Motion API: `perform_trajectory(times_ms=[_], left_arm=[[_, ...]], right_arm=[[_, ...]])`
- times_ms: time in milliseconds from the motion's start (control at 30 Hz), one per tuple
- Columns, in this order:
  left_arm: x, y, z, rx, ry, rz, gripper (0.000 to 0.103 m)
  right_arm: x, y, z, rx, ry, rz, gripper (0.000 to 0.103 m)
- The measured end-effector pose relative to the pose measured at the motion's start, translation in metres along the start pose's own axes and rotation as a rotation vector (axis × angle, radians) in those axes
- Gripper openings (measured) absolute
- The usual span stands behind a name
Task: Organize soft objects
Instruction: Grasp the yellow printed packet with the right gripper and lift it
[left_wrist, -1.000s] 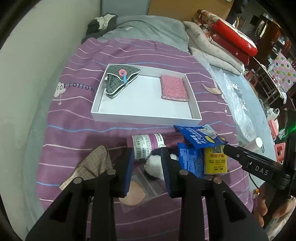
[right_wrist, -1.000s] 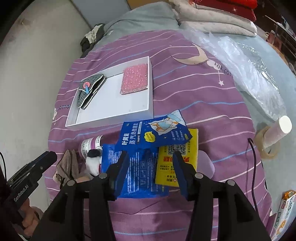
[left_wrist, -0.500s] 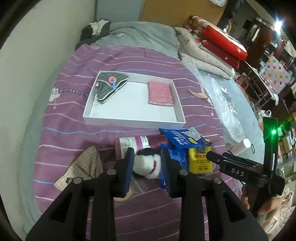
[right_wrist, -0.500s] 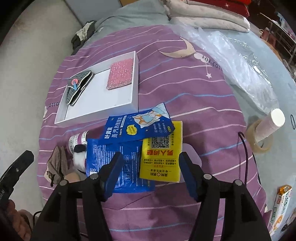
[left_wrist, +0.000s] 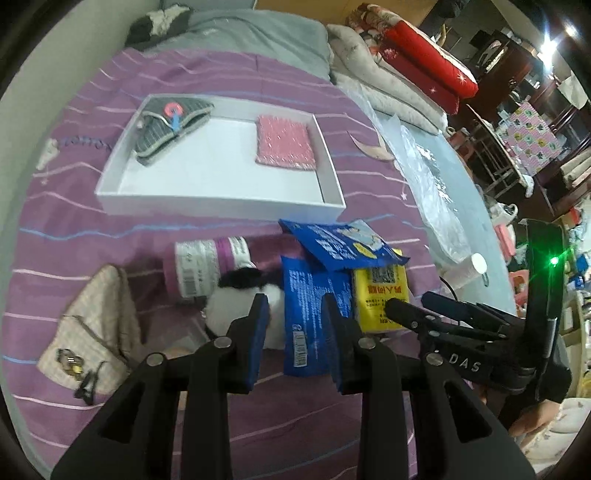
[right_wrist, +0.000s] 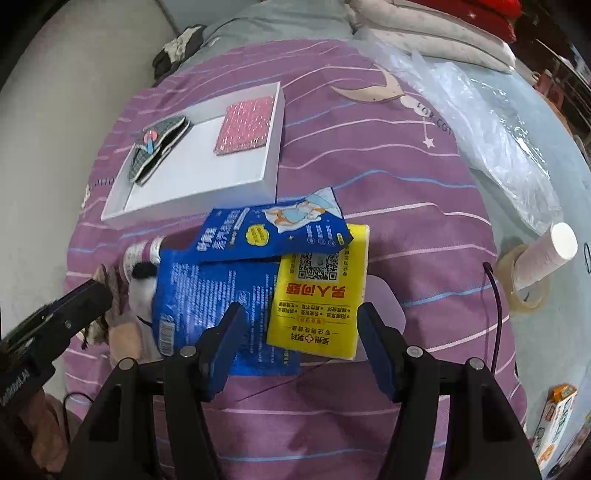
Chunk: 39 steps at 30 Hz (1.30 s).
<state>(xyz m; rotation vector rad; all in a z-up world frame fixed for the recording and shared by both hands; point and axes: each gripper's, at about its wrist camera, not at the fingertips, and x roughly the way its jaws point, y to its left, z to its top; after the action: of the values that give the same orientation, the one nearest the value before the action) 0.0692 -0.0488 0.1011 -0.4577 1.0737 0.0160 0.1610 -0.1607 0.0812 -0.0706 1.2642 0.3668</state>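
A white tray (left_wrist: 221, 205) on the purple bedspread holds a grey plaid pouch (left_wrist: 170, 123) and a pink sequin pad (left_wrist: 286, 142); it also shows in the right wrist view (right_wrist: 269, 162). In front lie a panda plush (left_wrist: 236, 299), a purple tube (left_wrist: 210, 266), two blue packets (left_wrist: 310, 314), a yellow packet (right_wrist: 321, 295) and a beige plaid pouch (left_wrist: 92, 321). My left gripper (left_wrist: 295, 314) is open and empty above the panda and blue packet. My right gripper (right_wrist: 299, 321) is open and empty, its jaws straddling the yellow packet's near end.
Clear plastic sheet (right_wrist: 491, 122) and a tape roll with a white tube (right_wrist: 535, 269) lie at the right. Folded red and grey bedding (left_wrist: 406, 70) is piled at the back. A small carton (right_wrist: 557, 428) sits at the lower right.
My left gripper has moved right, off the panda plush toward the blue packet. My right gripper has opened wider and come down closer to the yellow packet.
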Motion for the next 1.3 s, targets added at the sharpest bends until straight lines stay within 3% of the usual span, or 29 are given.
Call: perform_trajectory(times_ms=[133,267,567,833,1000,1167,1300], left_arm=[[0.014,0.003,-0.003,-0.015,0.047,-0.049,0.031],[0.026,-0.003,-0.008,0.008,0.085,-0.049,0.035],[0.037,0.002,-0.011,-0.003,0.097,-0.029,0.038],[0.035,-0.002,-0.015,0.026,0.091,0.04,0.038],[0.035,-0.006,-0.019,0.05,0.101,0.069,0.047],[0.054,0.002,-0.023,-0.004,0.197,0.043,0.047],[0.062,-0.001,-0.03,-0.009,0.222,0.012,0.044]], right_arm=[[0.009,0.001,-0.004,-0.05,0.009,-0.031,0.063],[0.015,0.003,-0.008,-0.106,0.006,-0.067,0.063],[0.028,-0.003,-0.005,-0.111,-0.001,-0.029,0.066],[0.036,-0.008,-0.004,-0.086,0.007,-0.029,0.067],[0.037,-0.001,-0.005,-0.101,-0.01,-0.031,0.073],[0.045,0.009,-0.007,-0.128,-0.016,-0.088,0.075],[0.05,0.018,-0.009,-0.184,-0.024,-0.154,0.077]])
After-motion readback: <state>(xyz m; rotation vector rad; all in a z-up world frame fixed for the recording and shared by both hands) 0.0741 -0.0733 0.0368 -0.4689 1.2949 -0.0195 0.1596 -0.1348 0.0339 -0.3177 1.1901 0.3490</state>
